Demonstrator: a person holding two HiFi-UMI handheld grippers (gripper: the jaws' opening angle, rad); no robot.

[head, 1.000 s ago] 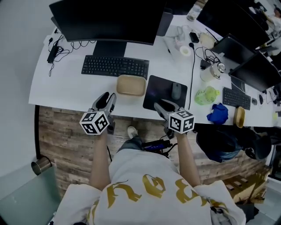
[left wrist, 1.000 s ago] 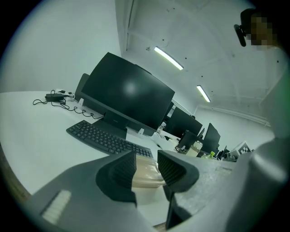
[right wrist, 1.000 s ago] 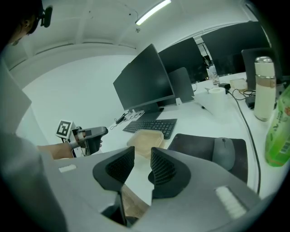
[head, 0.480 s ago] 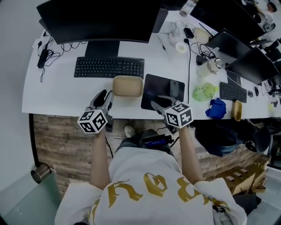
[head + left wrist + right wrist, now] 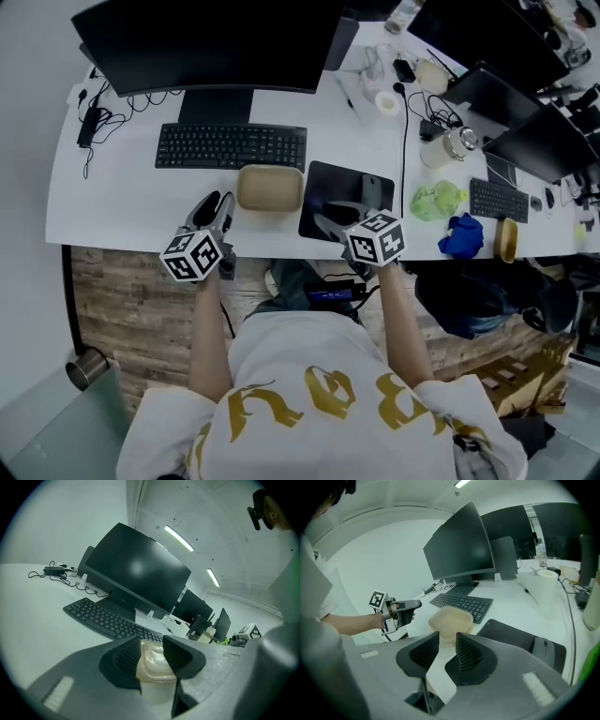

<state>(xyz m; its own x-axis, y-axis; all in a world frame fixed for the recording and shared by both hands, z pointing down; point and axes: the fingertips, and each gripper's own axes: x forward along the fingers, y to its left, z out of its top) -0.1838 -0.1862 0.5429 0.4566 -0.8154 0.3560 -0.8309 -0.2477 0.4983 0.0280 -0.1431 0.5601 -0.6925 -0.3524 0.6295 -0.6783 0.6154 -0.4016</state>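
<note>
Hovering at the near edge of the desk [image 5: 122, 202], the left gripper [image 5: 219, 200] has its jaws a narrow gap apart, gripping nothing. One tan lidded container [image 5: 270, 187] sits just beyond, before the keyboard [image 5: 230, 147], untouched; no grasp is made yet. The right gripper [image 5: 328, 217], likewise slightly parted and empty, hangs by the one mouse pad [image 5: 337, 187]. Two grippers, one container.

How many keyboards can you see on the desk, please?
2. One keyboard lies in front of the big monitor, beyond the tan container; the second keyboard sits far right, near the blue cloth. More may be hidden out of frame.
</note>
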